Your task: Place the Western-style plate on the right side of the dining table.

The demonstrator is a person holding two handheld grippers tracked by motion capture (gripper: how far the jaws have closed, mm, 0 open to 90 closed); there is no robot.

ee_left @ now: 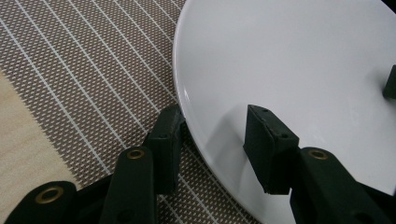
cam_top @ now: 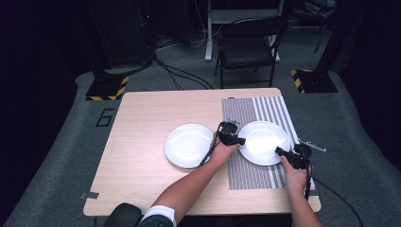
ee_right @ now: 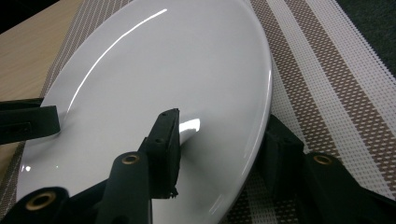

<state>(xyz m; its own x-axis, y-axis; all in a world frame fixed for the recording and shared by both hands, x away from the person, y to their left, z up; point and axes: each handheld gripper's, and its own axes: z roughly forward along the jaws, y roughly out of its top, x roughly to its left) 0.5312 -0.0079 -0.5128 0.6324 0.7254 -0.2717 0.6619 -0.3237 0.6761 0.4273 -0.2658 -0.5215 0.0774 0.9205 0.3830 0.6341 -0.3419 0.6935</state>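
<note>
A white plate [cam_top: 263,142] lies on a brown and white striped placemat [cam_top: 253,176] at the table's right. My left gripper [cam_top: 241,141] is at its left rim and my right gripper [cam_top: 279,151] at its near right rim. In the left gripper view the left gripper [ee_left: 215,122] is open, one jaw over the plate [ee_left: 289,65] and one outside its rim on the placemat [ee_left: 70,70]. In the right gripper view the right gripper [ee_right: 223,122] is open astride the plate's [ee_right: 154,70] edge, one jaw above and one below. A second white plate [cam_top: 188,145] rests on bare wood.
The wooden table [cam_top: 142,113] has bare room at its left and back. A black folding chair [cam_top: 248,47] stands beyond the far edge. Two stand bases with yellow and black tape [cam_top: 108,88] [cam_top: 313,80] sit on the grey floor at the far corners.
</note>
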